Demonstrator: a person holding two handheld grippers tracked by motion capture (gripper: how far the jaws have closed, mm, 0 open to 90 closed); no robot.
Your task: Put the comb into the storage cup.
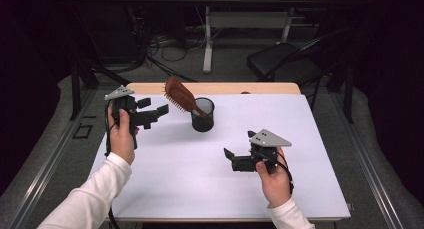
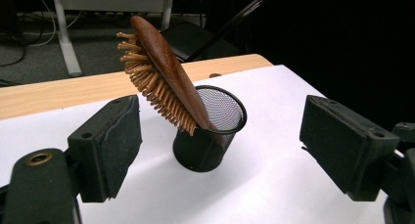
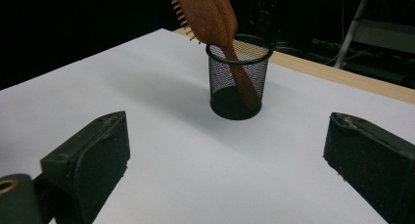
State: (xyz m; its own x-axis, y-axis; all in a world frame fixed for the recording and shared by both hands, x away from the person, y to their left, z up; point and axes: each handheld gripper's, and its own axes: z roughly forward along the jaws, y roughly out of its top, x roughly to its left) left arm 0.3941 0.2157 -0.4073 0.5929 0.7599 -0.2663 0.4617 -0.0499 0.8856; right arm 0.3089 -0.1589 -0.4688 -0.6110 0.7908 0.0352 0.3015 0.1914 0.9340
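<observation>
A white-covered tabletop [image 1: 165, 184] seen from above, with a person's two sleeved forearms entering from the 6 o'clock edge, each hand holding a two-jaw tool. Toward 12 o'clock on the tabletop stands a black mesh pencil cup [image 1: 202, 115], upright. A brown wooden hairbrush [image 1: 180, 95] sits in it handle-down, so the handle end rests on the cup's floor and the shaft leans on the rim. The paddle head sticks out and tilts toward 10 o'clock, bristles facing down and outward. The lean looks stable because the cup's wall props the handle.

The left tool [image 1: 159, 111] is held up at about 9 o'clock of the cup, near the brush head but apart from it. In the left gripper view its jaws stand wide apart with nothing between them, framing the cup [image 2: 208, 136] and the brush [image 2: 164, 72]. It seems aimed there ready to take the brush.

The right tool [image 1: 228, 154] hovers low over the tabletop at about 5 o'clock of the cup, well apart from it. In the right gripper view its jaws are also spread wide and empty, pointed at the cup [image 3: 238, 82], with the brush [image 3: 210, 13] rising out of frame. It is probably placed to steady the cup.
</observation>
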